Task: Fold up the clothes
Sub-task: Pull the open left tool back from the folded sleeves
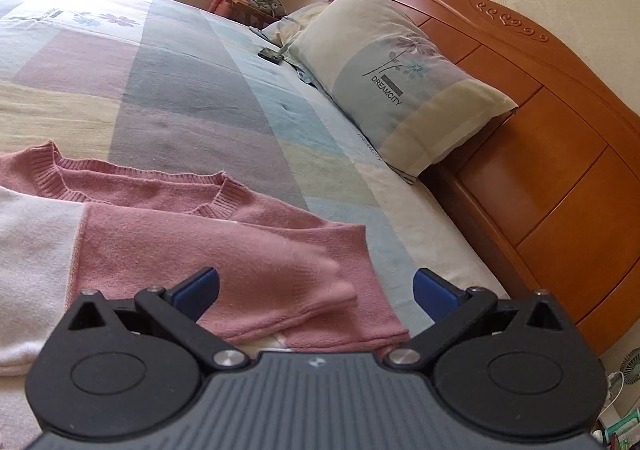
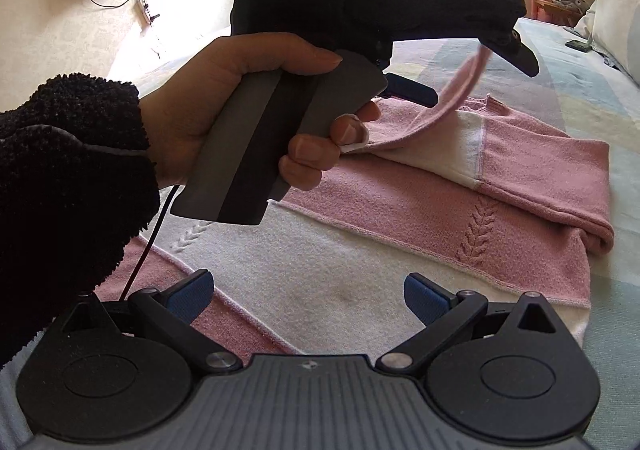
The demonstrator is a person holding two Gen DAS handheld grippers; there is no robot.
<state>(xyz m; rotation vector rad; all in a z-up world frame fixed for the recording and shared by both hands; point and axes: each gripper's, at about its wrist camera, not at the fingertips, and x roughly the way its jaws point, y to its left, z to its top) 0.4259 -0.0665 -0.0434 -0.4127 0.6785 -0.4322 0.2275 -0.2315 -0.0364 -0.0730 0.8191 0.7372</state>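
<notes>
Open right tool (image 2: 306, 296), "GenRobot.AI" left tool (image 2: 460, 66)

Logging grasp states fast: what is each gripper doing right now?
Left gripper: open, empty, above the pink sweater.
Right gripper: open, empty, above the sweater's white band.

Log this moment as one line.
left gripper: open | right gripper: open | sweater: part-folded, on bed
</notes>
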